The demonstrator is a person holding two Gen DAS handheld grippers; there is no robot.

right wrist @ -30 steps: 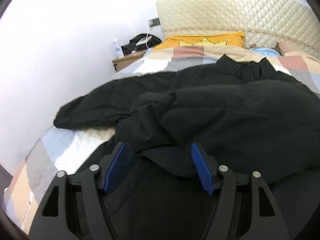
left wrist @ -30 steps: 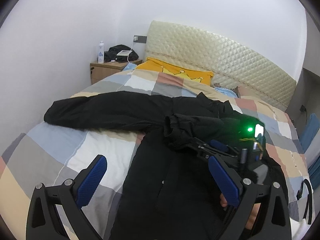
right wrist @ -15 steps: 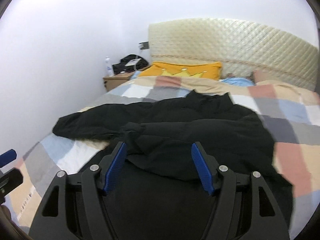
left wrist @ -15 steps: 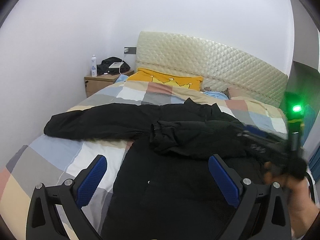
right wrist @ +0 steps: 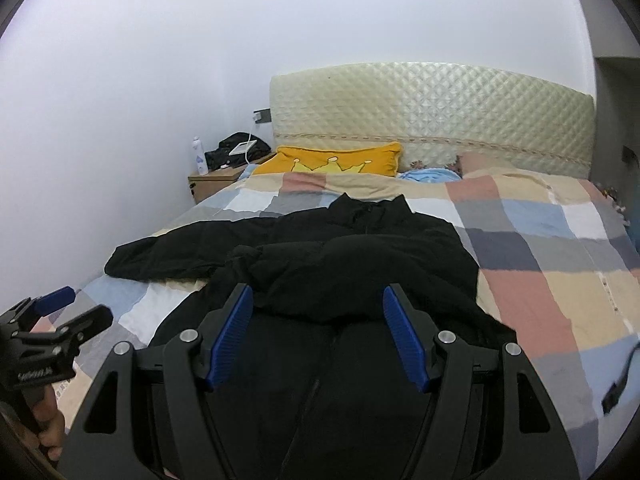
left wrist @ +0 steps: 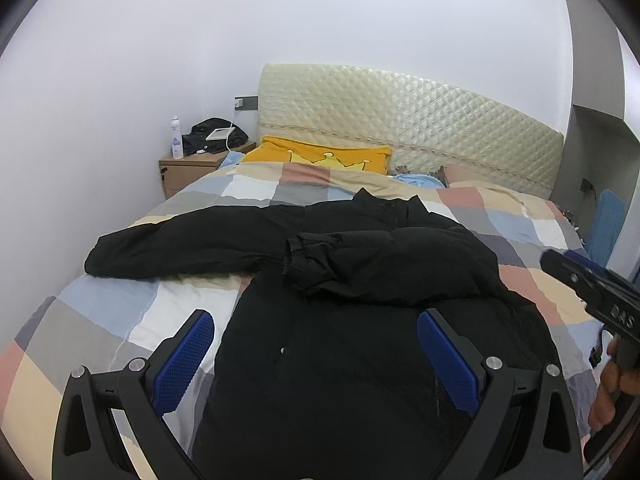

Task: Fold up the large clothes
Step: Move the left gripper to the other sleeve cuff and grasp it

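A: From the left wrist camera, what lies on the bed [left wrist: 528, 220]?

B: A black jacket [left wrist: 340, 352] is spread on the checked quilt, collar toward the quilted headboard [left wrist: 400, 116]. One sleeve [left wrist: 172, 248] stretches out flat to the left. The other sleeve [left wrist: 384, 264] is folded across the chest, its cuff ending near the middle of the jacket.

A: And the left tongs [left wrist: 316, 358]?

B: Released, blue pads wide apart, hovering above the jacket's lower body and gripping nothing. The right tongs [left wrist: 576, 276] show at the right edge of this view, held in a hand [left wrist: 612, 392]; from here I cannot tell how they stand.

A: Anything behind?

B: A yellow pillow [left wrist: 320, 154] with a crown print lies against the headboard, and a wooden nightstand [left wrist: 192, 168] beside the bed carries a white bottle [left wrist: 176, 144] and a dark bag [left wrist: 214, 136].

A: Now the right wrist camera.

B: The right tongs [right wrist: 318, 332] are released too, pads spread over the jacket's front below the folded sleeve, holding nothing. The left tongs appear at the lower left, above the quilt's edge, apart from the jacket. A black cable [right wrist: 624, 372] lies on the quilt to the right.
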